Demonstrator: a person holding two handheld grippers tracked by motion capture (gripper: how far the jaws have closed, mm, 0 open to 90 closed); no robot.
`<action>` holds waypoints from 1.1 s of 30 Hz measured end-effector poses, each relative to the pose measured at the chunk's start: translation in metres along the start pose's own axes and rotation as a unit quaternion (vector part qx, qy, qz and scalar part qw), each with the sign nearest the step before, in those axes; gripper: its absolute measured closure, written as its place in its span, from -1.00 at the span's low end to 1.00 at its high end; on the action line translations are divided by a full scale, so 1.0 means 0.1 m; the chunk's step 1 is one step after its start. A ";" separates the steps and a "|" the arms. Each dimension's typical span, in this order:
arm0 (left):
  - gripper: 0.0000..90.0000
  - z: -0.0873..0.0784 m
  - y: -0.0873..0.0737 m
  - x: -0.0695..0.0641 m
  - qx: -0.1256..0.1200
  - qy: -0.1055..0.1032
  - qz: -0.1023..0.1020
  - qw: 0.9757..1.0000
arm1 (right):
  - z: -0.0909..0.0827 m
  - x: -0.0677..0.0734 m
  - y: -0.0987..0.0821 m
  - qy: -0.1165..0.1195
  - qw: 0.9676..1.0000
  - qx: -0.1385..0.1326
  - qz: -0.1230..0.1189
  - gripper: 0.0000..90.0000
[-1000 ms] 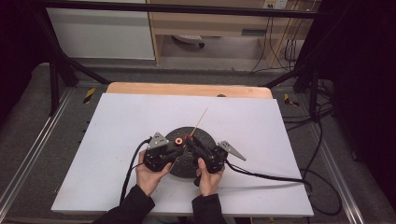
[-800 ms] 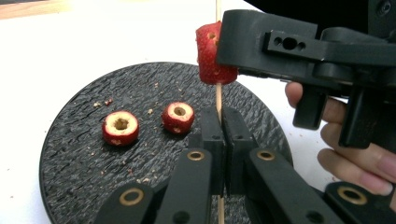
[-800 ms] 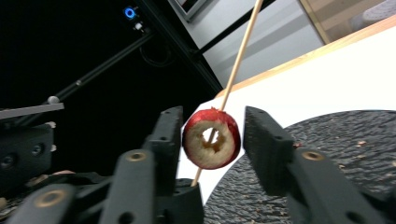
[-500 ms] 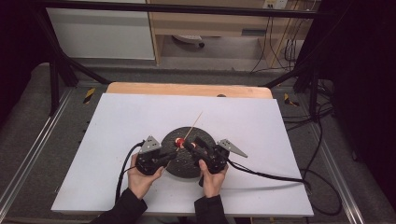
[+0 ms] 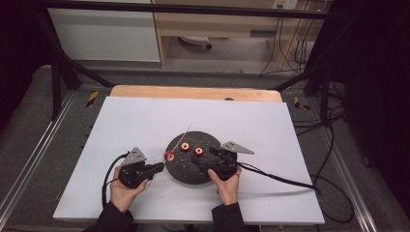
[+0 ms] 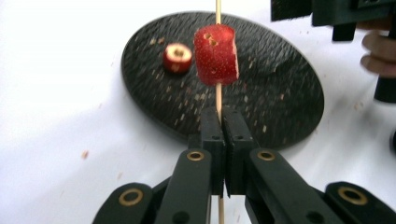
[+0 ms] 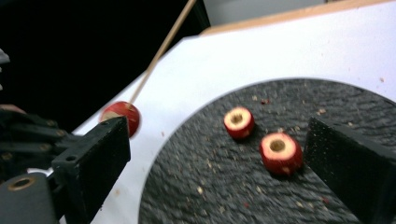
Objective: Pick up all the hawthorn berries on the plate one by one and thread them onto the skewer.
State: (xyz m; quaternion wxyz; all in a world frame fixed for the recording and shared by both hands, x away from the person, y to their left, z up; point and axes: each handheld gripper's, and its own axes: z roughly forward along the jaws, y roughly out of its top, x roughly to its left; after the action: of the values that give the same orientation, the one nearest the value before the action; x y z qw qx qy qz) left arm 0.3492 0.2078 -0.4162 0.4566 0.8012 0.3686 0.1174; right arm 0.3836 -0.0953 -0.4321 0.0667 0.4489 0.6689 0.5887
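Observation:
My left gripper [image 6: 218, 122] is shut on a thin wooden skewer [image 6: 218, 95] that carries one red fruit piece [image 6: 216, 55]. In the high view this gripper [image 5: 161, 166] sits just left of the round black plate [image 5: 193, 171], and the skewer [image 5: 183, 134] slants up to the right over it. Two more red pieces with hollow centres [image 7: 238, 122] [image 7: 280, 151] lie on the plate [image 7: 224, 186]. My right gripper [image 7: 219, 140] has just been opening and stands wide, low over the plate. The nearer piece lies between its jaws, close to the right one, untouched.
The plate rests on a white sheet [image 5: 130, 121] that covers a wooden table [image 5: 193, 92]. Crumbs are scattered on the plate and the sheet. Black cables [image 5: 280, 179] trail from both grippers toward the front and right. A dark metal frame and shelving stand behind the table.
My left gripper has moved left with the skewer and its red piece, away from the right gripper. The right gripper's jaws have spread apart; that hand has stayed in place.

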 end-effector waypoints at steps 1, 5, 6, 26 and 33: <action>0.97 -0.02 -0.03 0.02 -0.001 0.001 -0.002 1.000 | -0.01 -0.01 0.01 -0.002 1.000 0.011 -0.006 -0.84; 0.97 -0.10 -0.10 0.07 0.002 0.002 -0.004 1.000 | -0.03 -0.04 0.03 -0.013 0.998 0.049 -0.027 -0.86; 0.97 -0.10 -0.10 0.07 0.002 0.002 -0.004 1.000 | -0.03 -0.04 0.03 -0.013 0.998 0.049 -0.027 -0.86; 0.97 -0.31 -0.33 0.20 0.007 0.001 -0.004 1.000 | 0.05 -0.09 0.35 -0.061 0.975 0.187 -0.105 -0.90; 0.97 -0.31 -0.34 0.21 0.010 0.006 -0.006 1.000 | 0.25 -0.03 0.55 -0.071 0.957 0.243 -0.141 -0.86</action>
State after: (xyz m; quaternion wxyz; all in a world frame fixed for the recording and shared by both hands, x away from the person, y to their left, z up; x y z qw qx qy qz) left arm 0.3310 0.2532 -0.4297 0.4471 0.8029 0.3770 0.1156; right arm 0.4300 -0.0844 -0.3944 0.0857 0.3932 0.8419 0.3594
